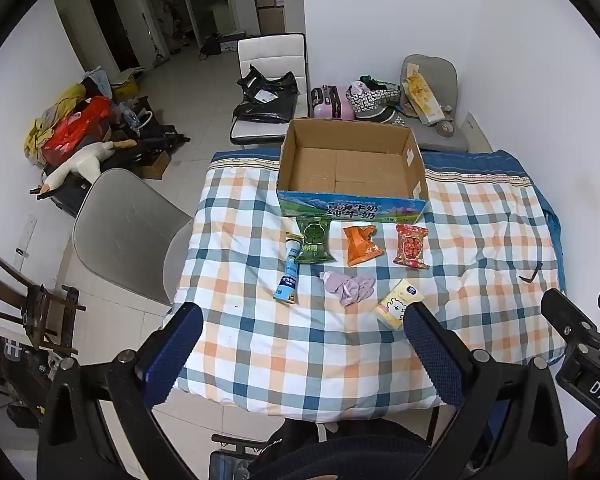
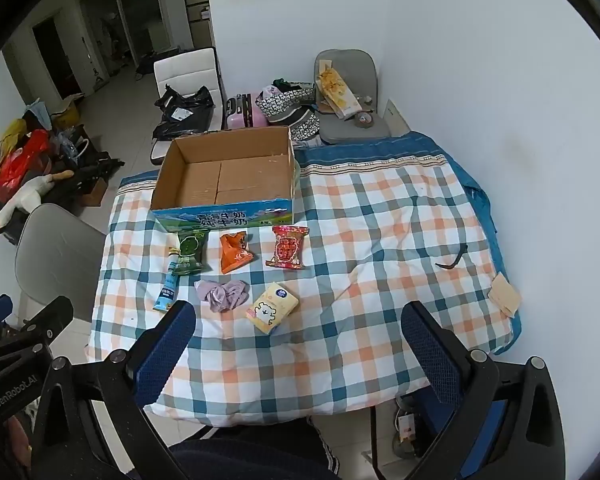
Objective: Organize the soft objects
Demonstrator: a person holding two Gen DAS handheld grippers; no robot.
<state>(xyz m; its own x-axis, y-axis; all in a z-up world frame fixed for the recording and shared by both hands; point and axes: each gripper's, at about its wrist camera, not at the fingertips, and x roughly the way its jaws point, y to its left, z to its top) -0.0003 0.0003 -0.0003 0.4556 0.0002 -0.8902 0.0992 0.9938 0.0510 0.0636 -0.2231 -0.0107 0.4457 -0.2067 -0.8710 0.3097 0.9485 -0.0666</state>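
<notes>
An empty cardboard box (image 1: 352,168) (image 2: 224,176) stands at the far side of the checked quilt (image 1: 260,340) (image 2: 360,240). In front of it lie a green packet (image 1: 314,240) (image 2: 190,252), an orange packet (image 1: 362,245) (image 2: 235,257) and a red packet (image 1: 411,246) (image 2: 287,247). Nearer me are a blue tube (image 1: 289,276) (image 2: 167,290), a crumpled lilac cloth (image 1: 350,286) (image 2: 222,295) and a yellow tissue pack (image 1: 398,306) (image 2: 272,307). My left gripper (image 1: 304,344) and right gripper (image 2: 296,340) both hang open above the near edge, holding nothing.
A grey chair (image 1: 128,236) (image 2: 56,248) stands left of the table. Two more chairs, a pink suitcase (image 1: 332,104) and bags sit behind the box. A dark hook-shaped item (image 1: 532,274) (image 2: 454,260) lies on the quilt's right side, a tan pad (image 2: 505,299) at its right edge.
</notes>
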